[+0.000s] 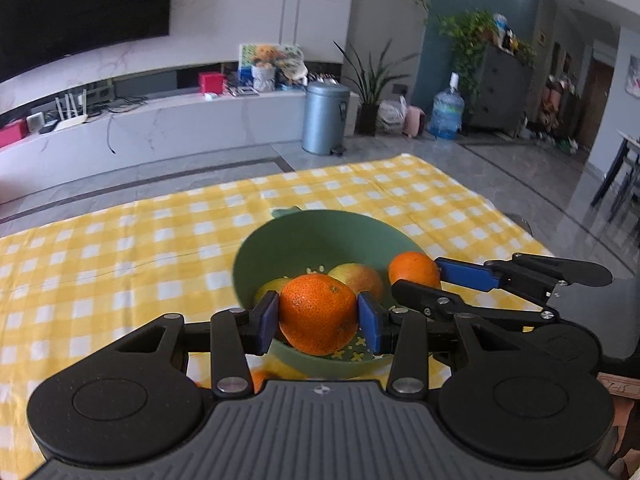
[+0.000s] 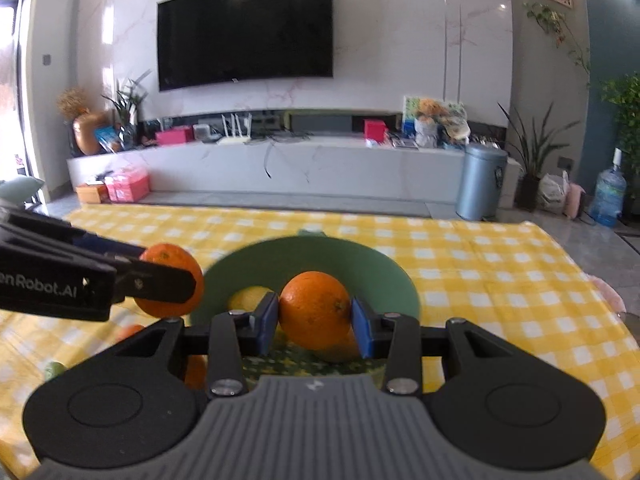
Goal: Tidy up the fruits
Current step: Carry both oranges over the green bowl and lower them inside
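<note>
Left wrist view: left gripper (image 1: 318, 314) is clamped on a mandarin (image 1: 316, 312), blue pads pressed against both its sides, held over the near rim of a green colander bowl (image 1: 280, 244) on a yellow checked tablecloth (image 1: 120, 248). Inside the bowl lie a reddish-yellow apple (image 1: 358, 278) and a yellowish fruit (image 1: 270, 288), the latter partly hidden behind the left pad. From the right, the right gripper (image 1: 424, 280) reaches in with a second orange fruit (image 1: 414, 270) between its fingers, over the bowl's right rim. Only this view shows the apple, a small orange patch on the cloth below the gripper body, and a dark cabinet with plants at far right. Right wrist view: right gripper (image 2: 316, 318) is closed on an orange (image 2: 314, 310), pads touching both sides, above the bowl (image 2: 304, 252); the perforated bowl floor shows below it. A lemon-yellow fruit (image 2: 250, 298) sits in the bowl to the left. The left gripper (image 2: 160, 280) enters from the left holding its mandarin (image 2: 172, 280), just outside the bowl's left rim. Only this view shows another orange fruit (image 2: 130, 332) and a small green object (image 2: 54, 370) on the cloth at left, plus the whole wall television (image 2: 244, 32).
</note>
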`<state>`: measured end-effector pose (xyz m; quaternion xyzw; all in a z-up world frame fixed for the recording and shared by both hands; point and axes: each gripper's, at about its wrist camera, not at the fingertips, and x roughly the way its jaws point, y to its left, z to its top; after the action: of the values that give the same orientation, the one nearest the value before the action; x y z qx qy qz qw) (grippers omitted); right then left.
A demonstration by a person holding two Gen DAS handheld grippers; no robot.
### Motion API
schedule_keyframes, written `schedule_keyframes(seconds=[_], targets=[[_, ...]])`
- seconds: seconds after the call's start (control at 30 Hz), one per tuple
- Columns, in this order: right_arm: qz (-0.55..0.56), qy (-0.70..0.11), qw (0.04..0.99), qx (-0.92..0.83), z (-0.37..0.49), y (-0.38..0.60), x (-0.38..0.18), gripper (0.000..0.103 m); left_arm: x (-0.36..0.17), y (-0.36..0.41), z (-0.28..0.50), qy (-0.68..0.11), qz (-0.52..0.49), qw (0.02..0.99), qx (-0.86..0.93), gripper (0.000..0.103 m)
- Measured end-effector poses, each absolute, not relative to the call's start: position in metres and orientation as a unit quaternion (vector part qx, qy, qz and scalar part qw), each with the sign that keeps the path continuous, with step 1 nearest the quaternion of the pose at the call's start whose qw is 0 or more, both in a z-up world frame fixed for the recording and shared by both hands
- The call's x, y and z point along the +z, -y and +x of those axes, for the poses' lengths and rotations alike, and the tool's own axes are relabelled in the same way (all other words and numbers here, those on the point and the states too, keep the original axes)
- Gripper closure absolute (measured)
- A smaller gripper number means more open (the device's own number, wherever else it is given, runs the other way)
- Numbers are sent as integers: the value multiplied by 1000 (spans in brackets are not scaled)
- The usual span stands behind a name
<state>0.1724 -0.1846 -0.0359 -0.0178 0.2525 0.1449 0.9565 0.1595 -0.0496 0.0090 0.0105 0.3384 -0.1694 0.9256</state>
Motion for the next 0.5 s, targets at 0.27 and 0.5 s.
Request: schedule_keyframes(seconds=[0.27, 0.5], targets=[[-49, -287, 946, 139, 199, 184, -55, 66, -7, 63, 178, -367, 42, 911, -182, 55], [-62, -321, 932, 158, 216, 180, -66, 66, -17, 71, 195, -397, 76, 895, -188, 55]])
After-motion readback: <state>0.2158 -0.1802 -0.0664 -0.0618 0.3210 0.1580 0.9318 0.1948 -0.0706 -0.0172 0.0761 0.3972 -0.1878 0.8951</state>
